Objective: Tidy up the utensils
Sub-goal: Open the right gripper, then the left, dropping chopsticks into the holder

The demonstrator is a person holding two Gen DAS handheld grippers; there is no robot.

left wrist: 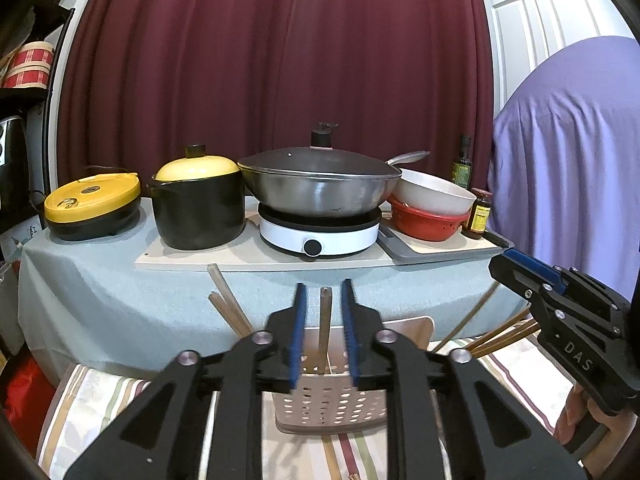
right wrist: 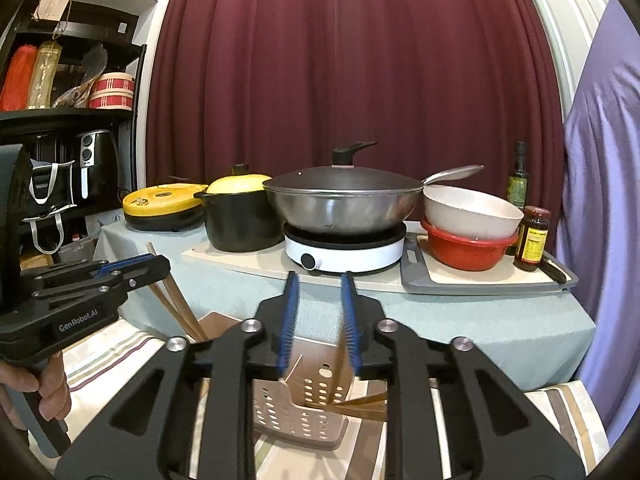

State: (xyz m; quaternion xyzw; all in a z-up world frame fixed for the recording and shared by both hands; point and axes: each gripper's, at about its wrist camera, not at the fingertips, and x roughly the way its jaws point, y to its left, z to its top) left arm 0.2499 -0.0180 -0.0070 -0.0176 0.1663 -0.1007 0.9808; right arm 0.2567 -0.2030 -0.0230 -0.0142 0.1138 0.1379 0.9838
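The chopsticks (left wrist: 325, 316) stood in the perforated holder (left wrist: 332, 404) on the striped cloth (left wrist: 92, 396), near the tabletop (left wrist: 120, 300). One stick rose between the left hand-held gripper (left wrist: 324, 300) pads, jaws narrowly parted and not pressing it. The right hand-held gripper (right wrist: 320, 304) hung likewise parted over blurred sticks (right wrist: 360, 404) dropping into the holder. Thin, stiff, light and smooth, they would probably slip unless pinched mid-shaft. Both grippers pointed slightly downward, side by side.
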